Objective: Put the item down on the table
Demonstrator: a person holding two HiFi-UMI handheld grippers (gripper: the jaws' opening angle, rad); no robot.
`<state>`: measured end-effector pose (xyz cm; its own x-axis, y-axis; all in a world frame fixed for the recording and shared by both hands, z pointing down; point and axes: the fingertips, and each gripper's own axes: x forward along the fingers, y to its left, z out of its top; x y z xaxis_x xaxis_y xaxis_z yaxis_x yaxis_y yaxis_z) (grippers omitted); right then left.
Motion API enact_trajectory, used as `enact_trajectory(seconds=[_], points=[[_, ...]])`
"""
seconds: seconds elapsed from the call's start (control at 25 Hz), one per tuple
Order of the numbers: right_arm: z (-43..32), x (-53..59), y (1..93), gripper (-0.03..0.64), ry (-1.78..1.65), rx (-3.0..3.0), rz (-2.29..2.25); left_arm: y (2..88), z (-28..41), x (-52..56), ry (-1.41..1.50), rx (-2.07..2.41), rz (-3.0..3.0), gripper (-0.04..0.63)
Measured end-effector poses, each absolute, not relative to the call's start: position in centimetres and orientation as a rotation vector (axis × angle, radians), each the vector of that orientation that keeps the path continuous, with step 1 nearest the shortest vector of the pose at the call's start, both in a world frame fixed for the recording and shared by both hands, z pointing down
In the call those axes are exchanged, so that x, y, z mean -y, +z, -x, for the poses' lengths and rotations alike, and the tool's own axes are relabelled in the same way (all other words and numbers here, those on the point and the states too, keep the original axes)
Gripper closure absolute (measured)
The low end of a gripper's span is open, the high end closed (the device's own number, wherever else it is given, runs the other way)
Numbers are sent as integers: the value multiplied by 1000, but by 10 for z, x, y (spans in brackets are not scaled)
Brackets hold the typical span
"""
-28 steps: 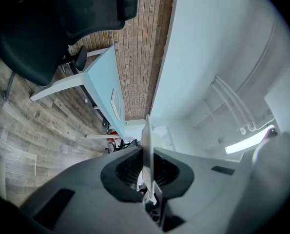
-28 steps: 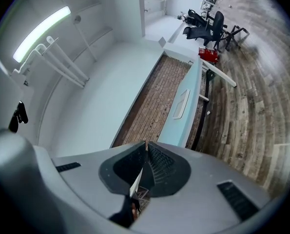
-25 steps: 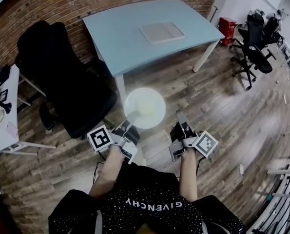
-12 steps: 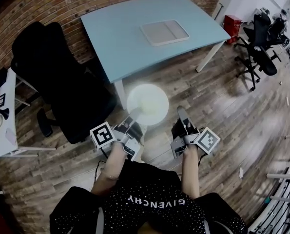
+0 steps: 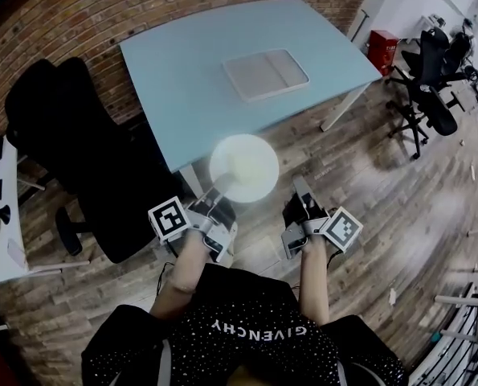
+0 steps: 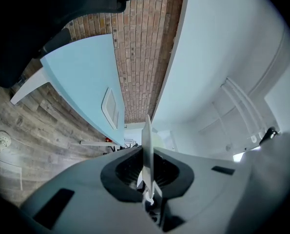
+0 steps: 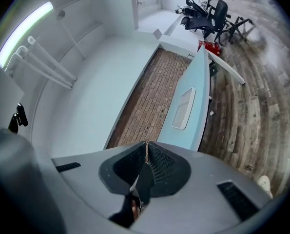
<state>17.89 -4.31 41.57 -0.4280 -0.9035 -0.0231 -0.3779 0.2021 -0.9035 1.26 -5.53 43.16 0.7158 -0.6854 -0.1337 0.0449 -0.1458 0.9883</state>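
Note:
My left gripper (image 5: 219, 191) is shut on the near rim of a round white plate (image 5: 243, 167), which it holds level above the wooden floor, at the front edge of the light blue table (image 5: 182, 71). In the left gripper view the plate (image 6: 147, 145) stands edge-on, pinched in the left gripper (image 6: 147, 174), with the table (image 6: 86, 77) ahead. My right gripper (image 5: 300, 188) is beside the plate, apart from it, shut and empty. The right gripper (image 7: 145, 160) has its jaws pressed together and points at the table (image 7: 199, 106).
A flat pale tray (image 5: 266, 74) lies on the table's middle. A black office chair (image 5: 86, 159) stands left of the table, against a brick wall (image 5: 78, 14). More office chairs (image 5: 431, 71) and a red box (image 5: 390, 48) are at the right. A white side table (image 5: 2, 240) is at far left.
Both grippers and the plate have moved toward the blue table, which now looks nearer. The plate has reached its front edge. The grip on the plate is unchanged.

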Motion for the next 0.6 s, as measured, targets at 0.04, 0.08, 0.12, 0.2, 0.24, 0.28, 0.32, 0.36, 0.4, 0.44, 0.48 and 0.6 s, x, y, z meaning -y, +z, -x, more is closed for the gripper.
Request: enact_trajectory(seconds=[0.04, 0.08, 0.12, 0.2, 0.24, 0.28, 0.32, 0.36, 0.4, 0.44, 0.48, 0.6], points=[[-179, 52, 415, 601, -1192, -1907, 1185, 430, -14, 64, -688, 531, -1604, 565], [-180, 61, 415, 601, -1195, -1906, 1186, 430, -14, 73, -685, 533, -1604, 565], [-180, 70, 414, 601, -1195, -1907, 1188, 430, -14, 82, -681, 535, -1604, 565], [-181, 87, 413, 601, -1193, -1907, 1189, 429, -14, 99, -678, 535, -1601, 565], [-181, 94, 413, 601, -1194, -1905, 1189, 428, -15, 107, -677, 534, -1601, 565], [-182, 102, 413, 601, -1196, -1900, 1190, 428, -16, 114, -676, 531, -1601, 565], [-183, 109, 414, 601, -1199, -1894, 1192, 428, -17, 122, -674, 529, -1602, 565], [-184, 115, 415, 601, -1200, -1889, 1194, 429, -18, 128, -671, 526, -1600, 565], [-185, 122, 415, 601, -1201, -1885, 1196, 430, -19, 135, -668, 524, -1595, 565], [-187, 129, 417, 602, -1200, -1880, 1199, 431, -19, 142, -664, 522, -1590, 565], [-188, 136, 417, 602, -1199, -1874, 1202, 433, -20, 149, -661, 518, -1587, 565], [-191, 159, 417, 601, -1186, -1867, 1213, 434, -22, 173, -649, 508, -1590, 565]])
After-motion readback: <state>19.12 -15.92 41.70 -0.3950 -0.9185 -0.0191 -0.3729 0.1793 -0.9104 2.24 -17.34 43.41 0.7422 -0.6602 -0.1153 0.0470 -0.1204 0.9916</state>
